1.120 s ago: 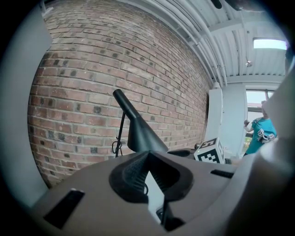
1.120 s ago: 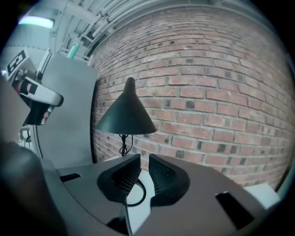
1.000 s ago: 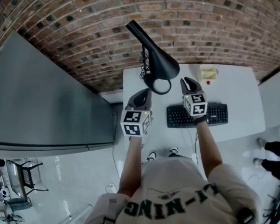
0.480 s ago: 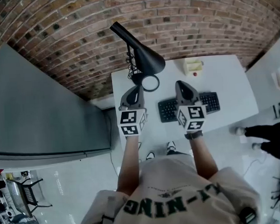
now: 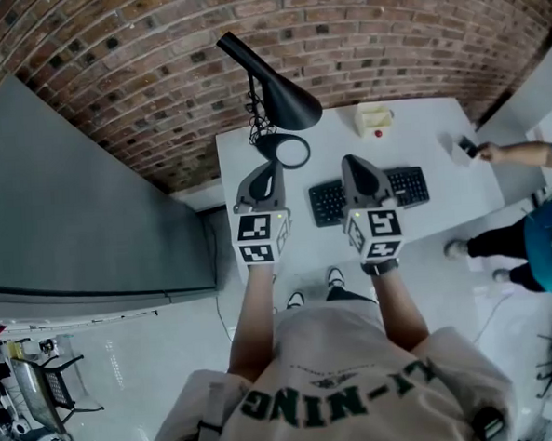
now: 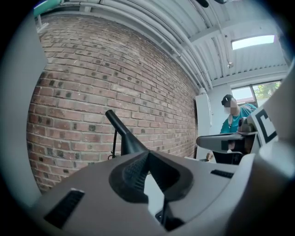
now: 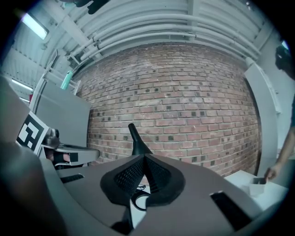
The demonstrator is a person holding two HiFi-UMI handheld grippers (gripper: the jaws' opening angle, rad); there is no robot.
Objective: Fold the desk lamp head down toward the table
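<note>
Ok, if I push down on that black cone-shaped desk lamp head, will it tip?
Possibly: the black cone-shaped lamp head sits high on a thin stem over a small ring base, so it seems top-heavy. The shade looks rigid and smooth, maybe slippery.

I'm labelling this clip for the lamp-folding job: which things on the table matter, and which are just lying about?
Job: desk lamp head; ring base.
Lying about: keyboard; cream box; small red thing.
</note>
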